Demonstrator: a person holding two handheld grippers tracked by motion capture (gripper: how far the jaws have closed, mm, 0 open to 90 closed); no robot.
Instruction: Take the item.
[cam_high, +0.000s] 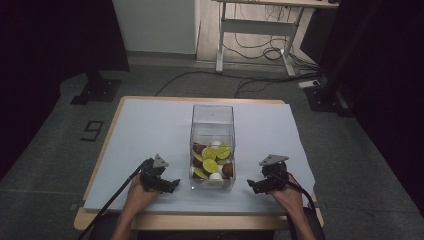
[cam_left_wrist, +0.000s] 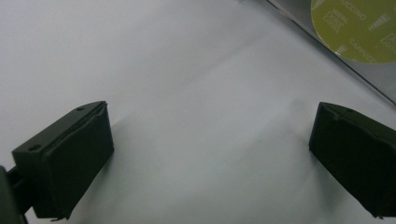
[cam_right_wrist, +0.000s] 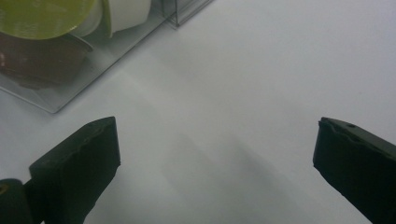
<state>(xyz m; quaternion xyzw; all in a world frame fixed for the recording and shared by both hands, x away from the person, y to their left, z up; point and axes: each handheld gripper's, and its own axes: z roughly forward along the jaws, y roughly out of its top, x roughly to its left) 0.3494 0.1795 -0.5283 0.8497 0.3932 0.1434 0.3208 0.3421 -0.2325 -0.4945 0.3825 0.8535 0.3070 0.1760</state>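
centrally, clear box (cam_high: 212, 145) holds lime, brown, white capsules (cam_high: 211, 164); left gripper (cam_high: 171, 185), right gripper (cam_high: 252, 186) both released, empty.

Clear plastic box (cam_high: 212, 120) upright at table centre, its near half heaped with green-lidded, brown and white capsules (cam_high: 212, 161).

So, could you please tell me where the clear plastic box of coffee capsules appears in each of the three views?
High view: the clear box stands mid-table, between the left gripper and right gripper.
Left gripper view: its wall cuts the top right corner, a lime-green capsule lid behind it.
Right gripper view: its corner sits top left, holding lime-green, white and brown capsules.
Shared landmark: the lime-green lids.
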